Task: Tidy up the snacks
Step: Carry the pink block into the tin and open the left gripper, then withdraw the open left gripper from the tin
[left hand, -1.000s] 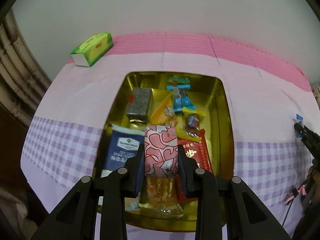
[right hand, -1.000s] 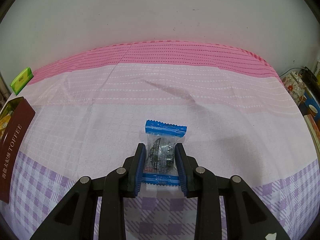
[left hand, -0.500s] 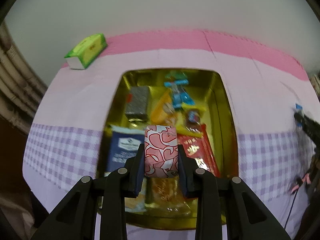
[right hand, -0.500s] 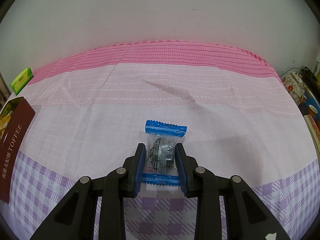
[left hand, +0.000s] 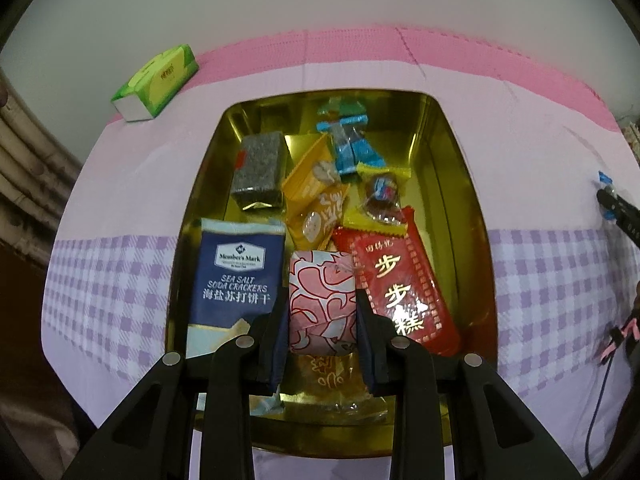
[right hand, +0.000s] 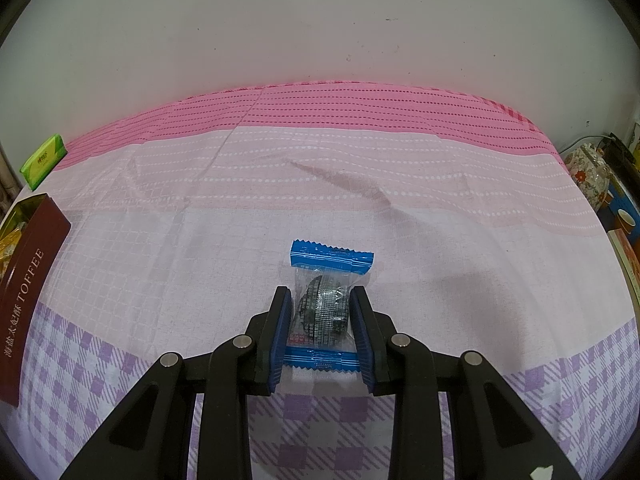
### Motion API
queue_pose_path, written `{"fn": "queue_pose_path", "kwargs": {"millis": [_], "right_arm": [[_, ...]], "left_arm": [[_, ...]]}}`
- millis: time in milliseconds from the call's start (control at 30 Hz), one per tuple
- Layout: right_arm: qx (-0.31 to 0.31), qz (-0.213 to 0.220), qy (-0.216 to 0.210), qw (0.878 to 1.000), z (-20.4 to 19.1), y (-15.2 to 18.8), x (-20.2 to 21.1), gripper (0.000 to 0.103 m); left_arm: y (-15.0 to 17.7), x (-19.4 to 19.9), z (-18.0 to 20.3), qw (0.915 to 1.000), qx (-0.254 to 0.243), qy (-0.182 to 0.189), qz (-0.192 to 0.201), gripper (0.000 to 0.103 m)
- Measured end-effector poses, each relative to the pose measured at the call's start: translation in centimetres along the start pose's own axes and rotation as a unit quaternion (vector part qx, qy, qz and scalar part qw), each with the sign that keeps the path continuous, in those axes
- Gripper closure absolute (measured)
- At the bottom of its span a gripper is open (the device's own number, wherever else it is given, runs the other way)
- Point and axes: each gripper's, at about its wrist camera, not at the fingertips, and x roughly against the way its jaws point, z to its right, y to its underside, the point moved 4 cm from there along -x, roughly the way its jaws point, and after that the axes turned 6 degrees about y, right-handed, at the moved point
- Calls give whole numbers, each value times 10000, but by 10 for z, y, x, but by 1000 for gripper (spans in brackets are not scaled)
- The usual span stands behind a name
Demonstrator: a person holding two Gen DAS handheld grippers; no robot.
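Note:
My left gripper [left hand: 322,300] is shut on a pink-and-white patterned snack [left hand: 322,300] and holds it over the near part of the gold tin [left hand: 468,184]. The tin holds several snacks: a navy soda cracker pack [left hand: 236,276], a red pack [left hand: 400,284], a grey block [left hand: 260,170], orange packs [left hand: 316,196] and a blue candy [left hand: 348,140]. My right gripper [right hand: 320,314] is shut on a blue-ended clear candy wrapper [right hand: 324,304] that lies on the tablecloth [right hand: 360,184]. The right gripper's tip also shows at the right edge of the left wrist view [left hand: 616,212].
A green tissue pack [left hand: 156,80] lies at the back left of the table, also in the right wrist view [right hand: 42,160]. The brown toffee tin lid [right hand: 28,280] leans at the left. Floral jars and boxes [right hand: 592,176] stand off the table's right end. A wall runs behind.
My left gripper has moved closer and lower over the tin with the pink snack. The right gripper has not moved.

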Motion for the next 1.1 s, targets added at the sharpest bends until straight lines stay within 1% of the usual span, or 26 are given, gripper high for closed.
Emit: {"fn": "queue_pose_path", "kwargs": {"millis": [333,500,567,733,967,1100], "right_arm": [[16,0,4,10000,0,0,0,73],[38,1,24,10000,0,0,0,73],[41,2,28,10000,0,0,0,73],[57,3,45,10000,0,0,0,73],[164,-14,77,9998,-2,1,0,73],[204,-153,65,9997,-1,-1,-1,73]], "left_arm": [[0,0,-1,10000,-43,-34,-49,71],[-4,11,-1,9999,-59,12,80,69],[-7,18,-2,9998,-29,53,163,64],[-12,38,-4,9989,-53,54,456,57],[-20,71,-11,9938,-64,-124,1105,51],[-21,81,-17,9904,-113,-326,1341,50]]}}
